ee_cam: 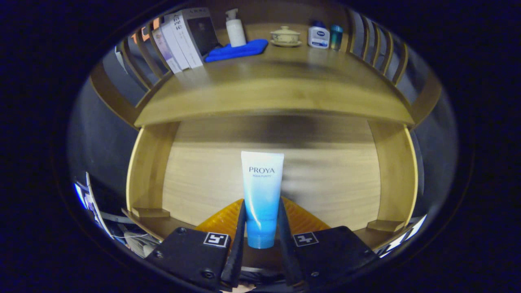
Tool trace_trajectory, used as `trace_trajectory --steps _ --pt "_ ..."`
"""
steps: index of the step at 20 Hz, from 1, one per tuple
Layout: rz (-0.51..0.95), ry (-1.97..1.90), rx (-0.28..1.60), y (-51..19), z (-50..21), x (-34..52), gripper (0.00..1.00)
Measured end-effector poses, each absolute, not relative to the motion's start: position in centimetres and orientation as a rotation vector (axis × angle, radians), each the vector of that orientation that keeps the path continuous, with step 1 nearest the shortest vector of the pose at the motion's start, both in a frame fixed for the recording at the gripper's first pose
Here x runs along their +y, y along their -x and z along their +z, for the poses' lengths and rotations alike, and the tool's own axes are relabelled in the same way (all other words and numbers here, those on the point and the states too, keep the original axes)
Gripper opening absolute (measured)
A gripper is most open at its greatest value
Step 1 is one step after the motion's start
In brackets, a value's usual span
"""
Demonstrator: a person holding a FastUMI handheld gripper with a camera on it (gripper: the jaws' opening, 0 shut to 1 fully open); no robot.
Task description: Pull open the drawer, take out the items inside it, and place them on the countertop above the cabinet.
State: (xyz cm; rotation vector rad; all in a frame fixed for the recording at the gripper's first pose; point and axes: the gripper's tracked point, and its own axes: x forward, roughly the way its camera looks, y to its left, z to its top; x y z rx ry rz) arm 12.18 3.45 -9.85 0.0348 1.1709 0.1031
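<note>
I have the tube [261, 195] pinched between the two fingers of the gripper [261, 228], which are drawn in narrow against its lower, cap end, so the tube stands up ahead of me over the open drawer [195, 179]. Since I hold it low, I judge it could swing or slide out if I lift fast, and it would fall back onto the drawer floor.

Going left to right: the drawer's left wall [148, 167] rises close by, and above it the countertop [260, 85] overhangs. Its front edge [268, 109] is the thing in my way; if I rise straight up, the top of the tube would likely catch under it, so I would draw back toward me first.

On the far left of the countertop, a row of boxes [183, 38] leans against the slatted side rail [140, 61]. Next comes a blue cloth [238, 49] with a white pump bottle [235, 28] behind it, then a lidded cup on a saucer [285, 36], then a small white bottle [318, 36] with a teal can [336, 36] just beside it. All of these sit far back, so the near strip of countertop looks free for setting down.
</note>
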Motion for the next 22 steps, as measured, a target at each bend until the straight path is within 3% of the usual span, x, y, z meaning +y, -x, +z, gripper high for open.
trace_trajectory --steps 12,22 --pt "0.083 -0.031 1.064 -20.1 -2.2 4.7 0.44" --pt "0.053 -0.043 1.043 -29.4 -2.0 4.9 0.44"
